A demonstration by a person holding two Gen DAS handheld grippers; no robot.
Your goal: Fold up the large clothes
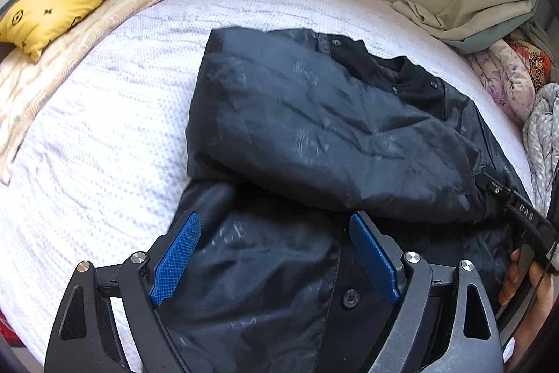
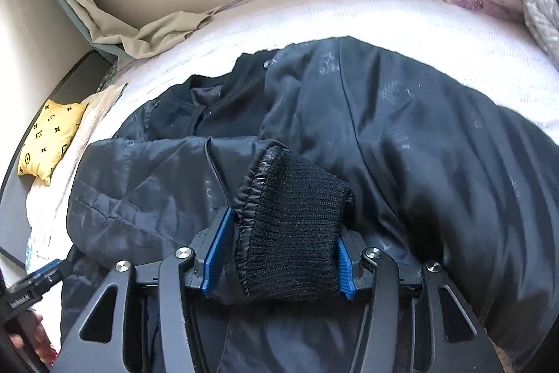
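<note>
A dark navy jacket point(image 1: 314, 128) with black collar and snap buttons lies on the white bed point(image 1: 104, 128), one sleeve folded across its front. My left gripper point(image 1: 276, 229) is open above the jacket's lower front, nothing between its blue pads point(image 1: 178, 254). In the right wrist view the jacket point(image 2: 419, 135) fills the middle. My right gripper point(image 2: 279, 226) has the black knit sleeve cuff point(image 2: 297, 215) between its blue pads point(image 2: 218, 250); the pads touch both sides of the cuff. The right gripper's end also shows in the left wrist view point(image 1: 517, 208) at the sleeve end.
A yellow patterned cushion point(image 1: 52, 6) lies on a striped cloth at the bed's far left. Beige and green curtain fabric point(image 1: 471, 16) drapes along the far edge. Folded floral blankets point(image 1: 517, 79) are piled at the right. A wall is behind the bed.
</note>
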